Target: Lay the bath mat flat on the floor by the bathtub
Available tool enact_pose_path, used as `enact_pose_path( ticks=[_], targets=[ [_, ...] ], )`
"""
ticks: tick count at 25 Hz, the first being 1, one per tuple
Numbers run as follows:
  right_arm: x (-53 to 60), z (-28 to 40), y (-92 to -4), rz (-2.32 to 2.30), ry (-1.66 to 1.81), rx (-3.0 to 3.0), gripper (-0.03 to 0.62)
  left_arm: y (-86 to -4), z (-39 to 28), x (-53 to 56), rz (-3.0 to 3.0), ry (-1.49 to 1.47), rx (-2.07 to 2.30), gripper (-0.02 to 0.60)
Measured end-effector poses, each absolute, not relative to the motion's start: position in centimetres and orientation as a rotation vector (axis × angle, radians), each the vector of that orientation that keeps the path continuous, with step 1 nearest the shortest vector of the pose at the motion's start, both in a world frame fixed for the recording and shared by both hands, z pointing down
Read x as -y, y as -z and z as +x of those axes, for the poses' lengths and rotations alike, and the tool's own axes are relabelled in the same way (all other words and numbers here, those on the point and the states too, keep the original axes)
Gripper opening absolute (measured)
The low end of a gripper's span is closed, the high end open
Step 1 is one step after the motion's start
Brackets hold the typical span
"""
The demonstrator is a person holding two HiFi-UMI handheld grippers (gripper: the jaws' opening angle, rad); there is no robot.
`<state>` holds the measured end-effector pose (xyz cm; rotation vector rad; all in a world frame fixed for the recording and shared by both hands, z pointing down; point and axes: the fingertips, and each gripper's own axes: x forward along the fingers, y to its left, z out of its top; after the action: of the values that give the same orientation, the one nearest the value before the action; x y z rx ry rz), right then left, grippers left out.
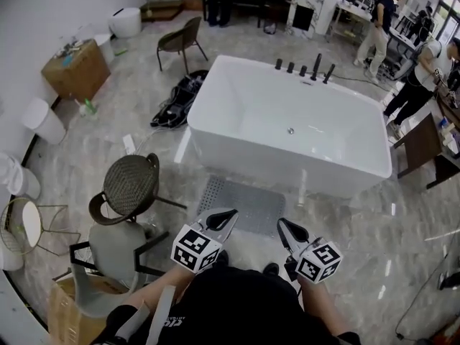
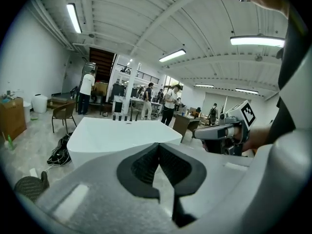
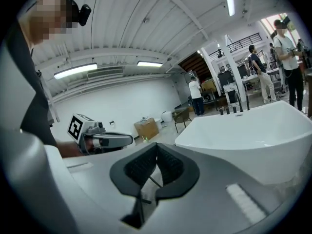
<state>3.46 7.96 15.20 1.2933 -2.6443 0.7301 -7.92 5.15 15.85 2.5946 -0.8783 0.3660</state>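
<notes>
The grey bath mat (image 1: 244,203) lies spread flat on the marble floor, along the near side of the white bathtub (image 1: 287,121). Both grippers are held close to the person's body, above the mat's near edge and apart from it. My left gripper (image 1: 231,212) is shut with nothing in it, and my right gripper (image 1: 282,223) is shut and empty too. In the left gripper view the pads (image 2: 146,165) meet, with the bathtub (image 2: 122,133) beyond. In the right gripper view the pads (image 3: 168,165) also meet, beside the bathtub (image 3: 253,130).
A wicker chair (image 1: 131,182) and a grey chair (image 1: 118,261) stand just left of the mat. A black bag with cables (image 1: 180,99) lies at the tub's left end. A wooden cabinet (image 1: 75,67) sits at the far left, and people stand at the back right.
</notes>
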Motion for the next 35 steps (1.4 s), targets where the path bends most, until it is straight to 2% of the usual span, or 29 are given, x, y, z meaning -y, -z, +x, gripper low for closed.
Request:
enact_pose_path(
  ticks=[8,15,24,35],
  targets=[
    [-11.0,13.2,-10.7,1.275,-0.668,2.762,0.002,-12.4,1.9,-7.2,2.602,-0.316,0.946,0.006],
    [-13.8,19.8,-7.5,1.223,-0.582,2.822,0.002,-8.8,6.1,-7.9,2.601,-0.241,1.133,0.006],
    [-14.3,21.0,-3.2,1.291,-0.574,2.926,0.0,-4.7,8.2,-10.1,2.728,-0.257,1.134,0.006],
    [-13.1,18.4,2.2,1.333,-0.277,2.984,0.0,-0.3,5.9,-8.5,2.821,-0.141,1.168,0.006]
  ],
)
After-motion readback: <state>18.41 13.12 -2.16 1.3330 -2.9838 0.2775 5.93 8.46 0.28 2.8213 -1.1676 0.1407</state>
